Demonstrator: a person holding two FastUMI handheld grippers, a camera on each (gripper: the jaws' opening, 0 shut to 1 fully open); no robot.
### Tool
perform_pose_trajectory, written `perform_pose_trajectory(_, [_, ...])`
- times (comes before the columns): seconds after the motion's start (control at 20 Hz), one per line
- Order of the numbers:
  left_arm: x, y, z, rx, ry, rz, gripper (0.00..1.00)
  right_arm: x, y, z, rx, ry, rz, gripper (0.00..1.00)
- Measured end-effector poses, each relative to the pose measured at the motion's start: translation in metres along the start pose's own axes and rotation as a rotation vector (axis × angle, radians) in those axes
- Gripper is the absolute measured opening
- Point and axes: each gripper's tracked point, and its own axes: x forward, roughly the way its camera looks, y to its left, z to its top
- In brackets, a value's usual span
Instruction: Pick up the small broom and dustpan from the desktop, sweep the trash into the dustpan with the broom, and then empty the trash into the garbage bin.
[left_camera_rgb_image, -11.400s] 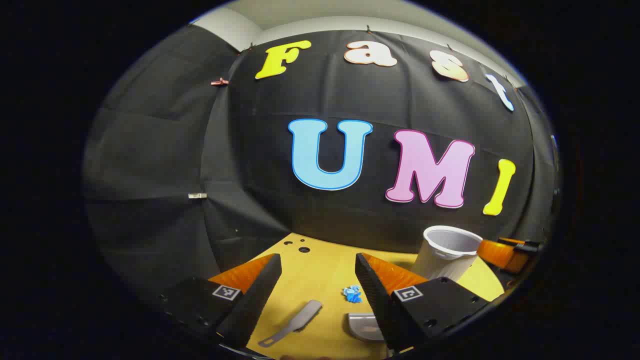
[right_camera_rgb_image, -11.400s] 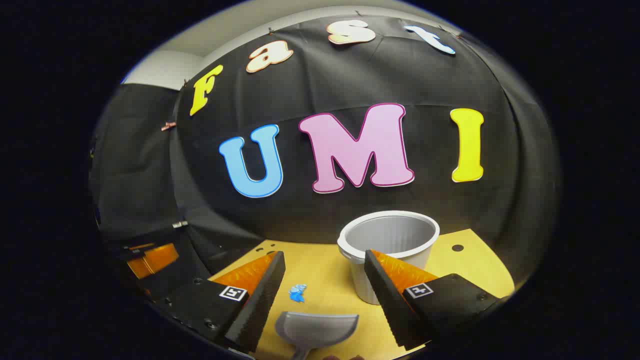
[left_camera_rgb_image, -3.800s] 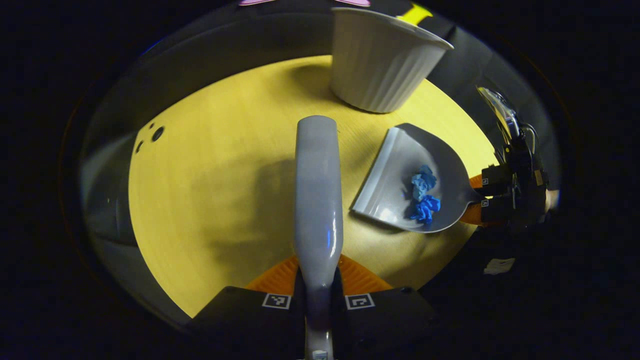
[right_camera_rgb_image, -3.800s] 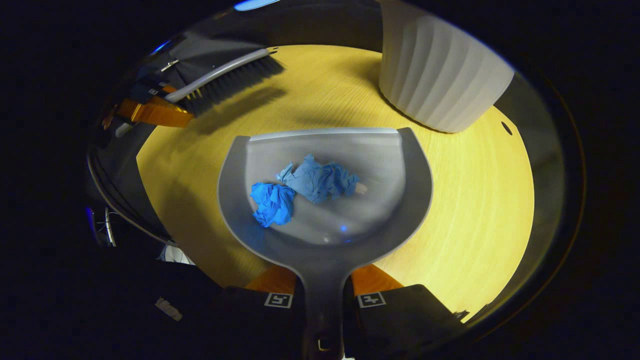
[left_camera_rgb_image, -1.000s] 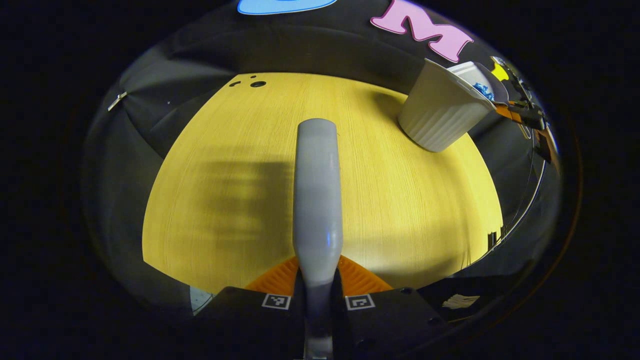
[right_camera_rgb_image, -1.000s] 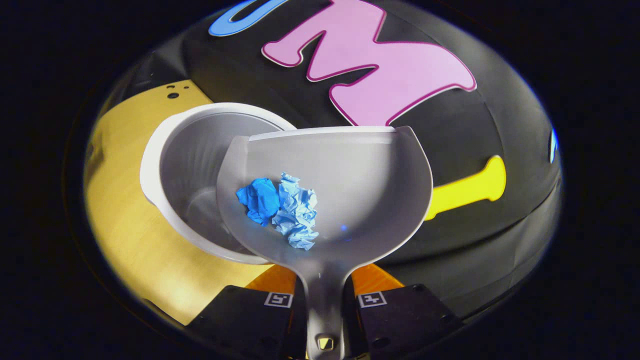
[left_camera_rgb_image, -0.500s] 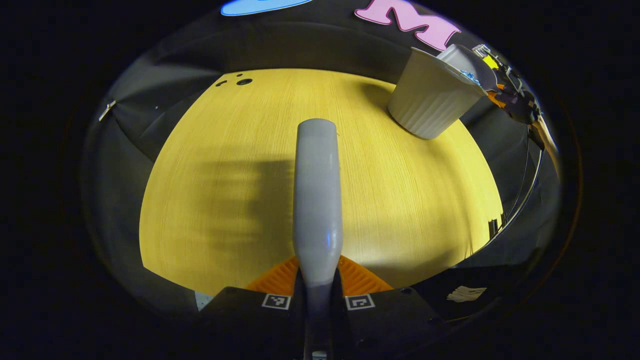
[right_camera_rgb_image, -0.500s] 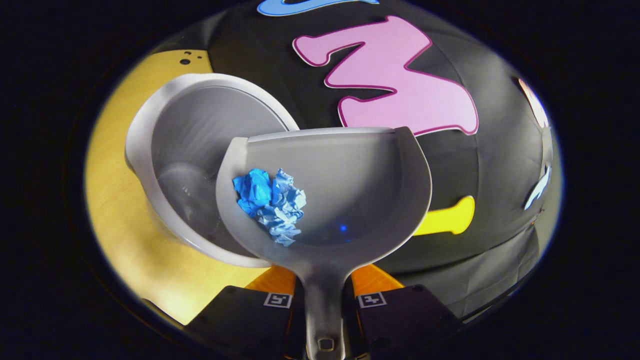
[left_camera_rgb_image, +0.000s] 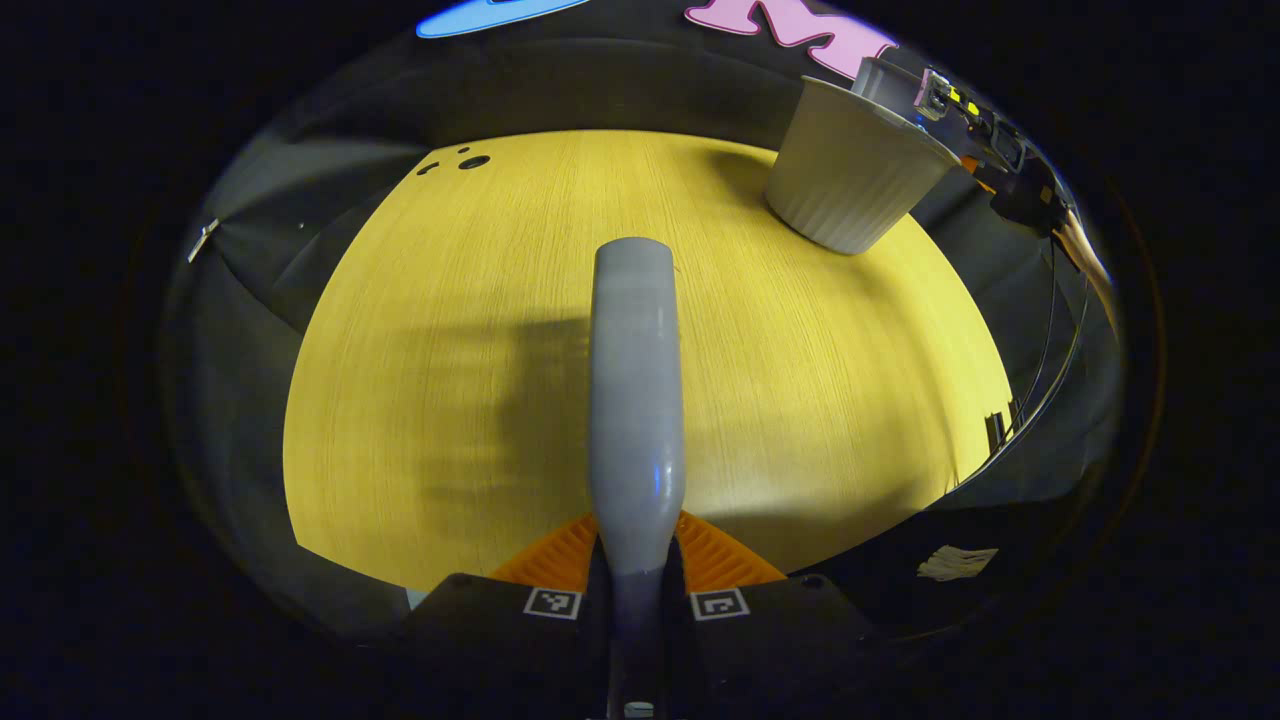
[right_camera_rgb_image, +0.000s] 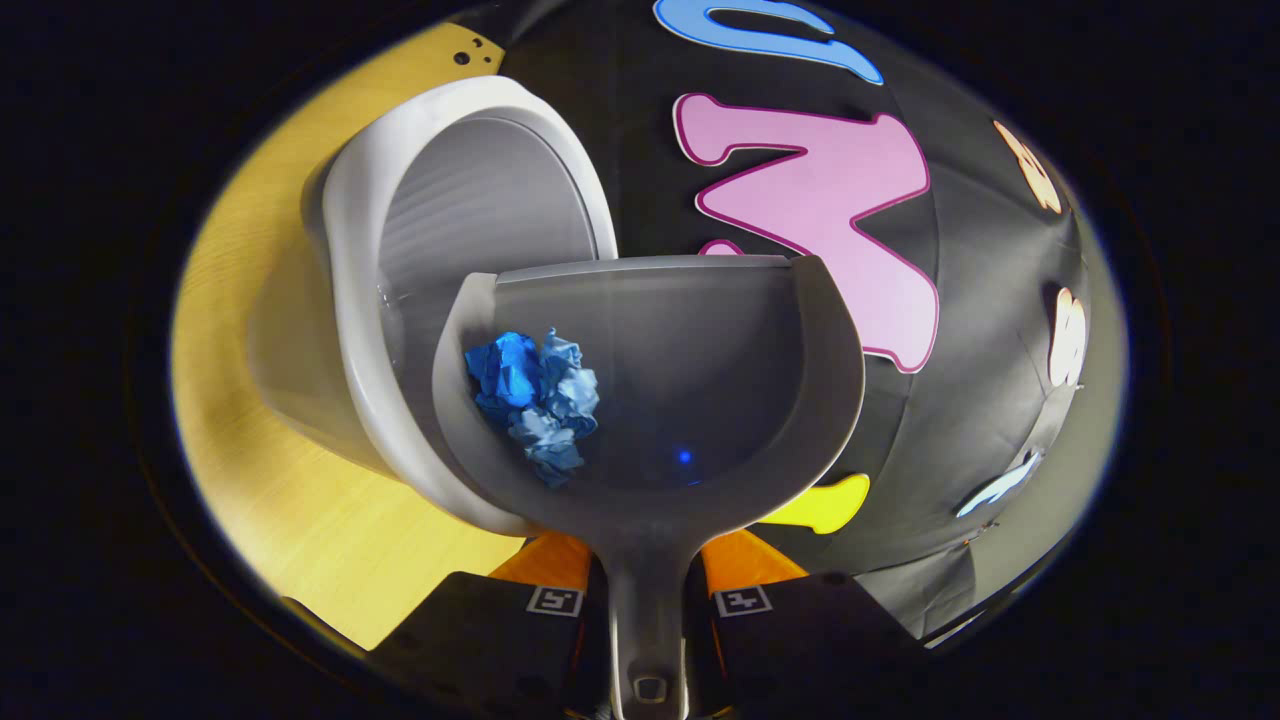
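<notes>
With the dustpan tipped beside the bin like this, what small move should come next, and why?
Probably keep rolling the dustpan toward the bin: the blue paper wads sit against its lower side wall, beside the bin's rim, and have not dropped in.

right hand-held gripper (right_camera_rgb_image: 645, 590): clamps dustpan (right_camera_rgb_image: 700, 400) handle | blue trash (right_camera_rgb_image: 530, 395) inside | dustpan tilted over bin (right_camera_rgb_image: 420, 250)

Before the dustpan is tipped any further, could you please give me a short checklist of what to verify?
1. Right gripper shut on dustpan handle: ok.
2. Blue paper trash still in the dustpan: ok.
3. Trash side of the dustpan over the bin opening: ok.
4. Bin upright on desktop: ok.
5. Left gripper shut on broom, well apart from the bin: ok.
6. Bin contents: cannot tell.
</notes>
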Motion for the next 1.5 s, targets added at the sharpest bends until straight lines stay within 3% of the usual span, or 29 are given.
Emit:
perform_pose_trajectory(0.25, [0.003, 0.0, -0.002, -0.005, 0.01, -0.011, 0.25, -0.001, -0.004, 0.002, -0.075, -0.013, -0.032, 0.33])
perform_pose_trajectory(0.45, [0.003, 0.001, -0.001, -0.001, 0.004, -0.005, 0.25, -0.001, -0.002, 0.0, -0.013, -0.006, 0.007, 0.33])
perform_pose_trajectory(0.65, [-0.002, 0.002, 0.004, -0.034, -0.022, 0.01, 0.25, -0.001, 0.004, -0.005, 0.192, 0.045, 0.116, 0.28])
perform_pose_trajectory(0.75, [-0.006, 0.004, 0.009, -0.055, -0.04, 0.02, 0.25, -0.003, -0.003, 0.0, 0.328, 0.049, 0.147, 0.38])
perform_pose_trajectory(0.8, [-0.009, 0.006, 0.012, -0.066, -0.05, 0.027, 0.25, -0.004, -0.007, 0.004, 0.407, 0.046, 0.158, 0.33])
perform_pose_trajectory(1.0, [-0.015, 0.022, 0.019, -0.099, -0.087, 0.062, 0.25, -0.015, -0.015, 0.021, 0.68, 0.068, 0.264, 0.33])
perform_pose_trajectory(1.2, [-0.027, 0.033, 0.015, -0.133, -0.116, 0.095, 0.25, -0.032, -0.028, 0.046, 0.789, 0.009, 0.315, 0.33])
perform_pose_trajectory(1.5, [-0.032, 0.048, -0.001, -0.204, -0.133, 0.111, 0.25, -0.11, -0.031, 0.104, 0.962, -0.093, 0.448, 0.33])
